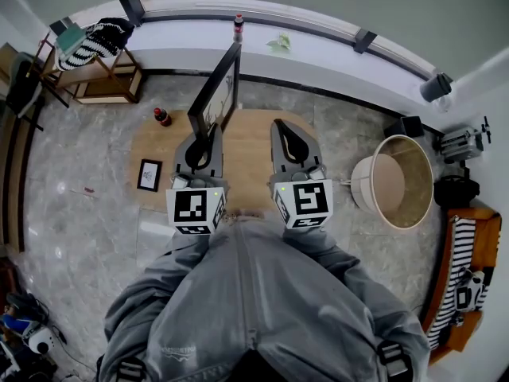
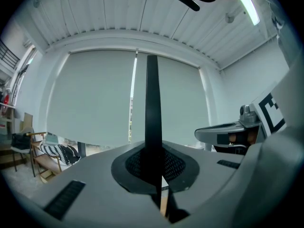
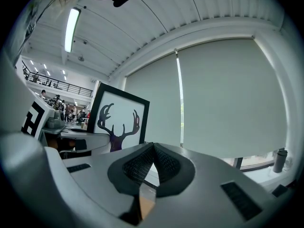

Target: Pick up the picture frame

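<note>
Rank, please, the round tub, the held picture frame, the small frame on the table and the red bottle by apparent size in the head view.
1. round tub
2. held picture frame, seen nearly edge-on and nearer the camera, so its rank is unsure
3. small frame
4. red bottle

Looks along the right tool [image 3: 152, 150], jaws pressed together on nothing, past an upright antler-print picture frame [image 3: 118, 121] at left.

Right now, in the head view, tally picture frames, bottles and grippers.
Picture frames: 2 (large frame, clamped in left gripper; small frame)
Bottles: 2 (near bottle; far bottle)
Grippers: 2 (left gripper; right gripper)
Total: 6
</note>
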`<action>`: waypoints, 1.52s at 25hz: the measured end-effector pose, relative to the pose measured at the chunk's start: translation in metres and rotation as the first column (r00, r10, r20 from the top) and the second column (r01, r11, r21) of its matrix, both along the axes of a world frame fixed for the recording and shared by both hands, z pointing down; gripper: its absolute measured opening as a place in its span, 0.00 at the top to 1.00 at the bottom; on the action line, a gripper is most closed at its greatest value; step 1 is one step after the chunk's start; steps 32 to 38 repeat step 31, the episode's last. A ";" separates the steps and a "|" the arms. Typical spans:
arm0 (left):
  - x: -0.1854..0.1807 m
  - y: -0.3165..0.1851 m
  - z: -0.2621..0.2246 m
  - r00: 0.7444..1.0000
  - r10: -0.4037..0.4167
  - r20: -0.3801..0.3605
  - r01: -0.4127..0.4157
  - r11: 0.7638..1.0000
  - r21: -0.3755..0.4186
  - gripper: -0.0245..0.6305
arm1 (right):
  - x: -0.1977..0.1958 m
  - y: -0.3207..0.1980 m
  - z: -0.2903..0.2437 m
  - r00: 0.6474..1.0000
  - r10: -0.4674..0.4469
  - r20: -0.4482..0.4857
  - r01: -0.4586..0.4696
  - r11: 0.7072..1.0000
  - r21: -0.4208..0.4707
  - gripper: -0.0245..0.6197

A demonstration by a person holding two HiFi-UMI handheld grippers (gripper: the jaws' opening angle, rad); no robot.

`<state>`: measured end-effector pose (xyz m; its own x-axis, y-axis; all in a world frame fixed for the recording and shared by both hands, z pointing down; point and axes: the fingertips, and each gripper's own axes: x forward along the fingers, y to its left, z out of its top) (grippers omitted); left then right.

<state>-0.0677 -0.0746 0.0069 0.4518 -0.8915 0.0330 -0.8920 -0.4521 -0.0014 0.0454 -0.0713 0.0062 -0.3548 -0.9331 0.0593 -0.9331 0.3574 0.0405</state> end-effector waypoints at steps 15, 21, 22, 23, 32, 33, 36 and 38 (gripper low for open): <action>-0.007 0.003 0.002 1.000 0.006 -0.002 -0.006 1.000 0.005 0.93 | -0.008 0.006 0.006 1.000 0.002 0.002 -0.002 1.000 -0.006 0.91; -0.005 0.003 0.001 1.000 0.009 -0.002 -0.009 1.000 0.006 0.93 | -0.007 0.006 0.006 1.000 0.002 0.013 -0.002 1.000 -0.011 0.91; -0.005 0.003 0.001 1.000 0.009 -0.002 -0.008 1.000 0.006 0.93 | -0.007 0.006 0.007 1.000 0.002 0.013 -0.002 1.000 -0.011 0.91; -0.005 0.003 0.002 1.000 0.008 -0.001 -0.008 1.000 0.007 0.93 | -0.006 0.005 0.007 1.000 0.001 0.012 -0.001 1.000 -0.012 0.91; 0.002 0.000 -0.001 1.000 0.016 0.003 -0.016 1.000 0.017 0.93 | 0.000 0.003 0.005 1.000 -0.003 0.012 0.003 1.000 -0.006 0.91; 0.002 0.000 -0.001 1.000 0.016 0.003 -0.016 1.000 0.017 0.93 | 0.000 0.003 0.005 1.000 -0.003 0.012 0.003 1.000 -0.006 0.91; 0.002 0.000 -0.001 1.000 0.016 0.003 -0.016 1.000 0.017 0.93 | 0.000 0.003 0.005 1.000 -0.003 0.012 0.003 1.000 -0.006 0.91; 0.002 0.000 -0.001 1.000 0.016 0.003 -0.016 1.000 0.017 0.93 | 0.000 0.003 0.005 1.000 -0.003 0.012 0.003 1.000 -0.006 0.91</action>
